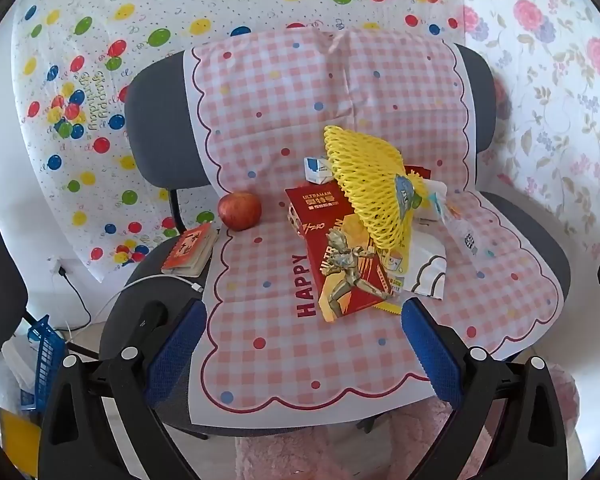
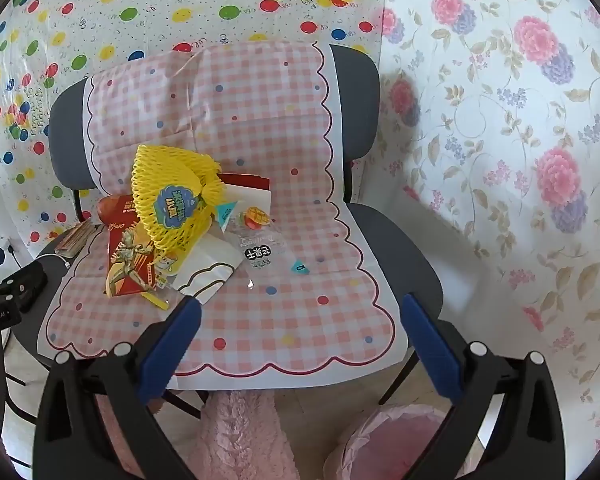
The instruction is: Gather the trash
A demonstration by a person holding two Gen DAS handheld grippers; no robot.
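Left hand-held gripper (image 1: 304, 344) hanging over the chair seat's front edge, jaws spread wide, gripping nothing. Right hand-held gripper (image 2: 300, 340) likewise gaping apart, empty. Trash sitting piled mid-seat on the pink checked cloth (image 1: 268, 344): yellow foam net (image 1: 364, 184) leaning atop red Ultraman box (image 1: 340, 252), clear snack wrapper (image 2: 260, 248) lying just right. Apple (image 1: 240, 211) resting left of the pile.

Grey chair (image 1: 148, 120) — gingham cloth (image 1: 268, 120), wrappers, apple (image 1: 240, 211).
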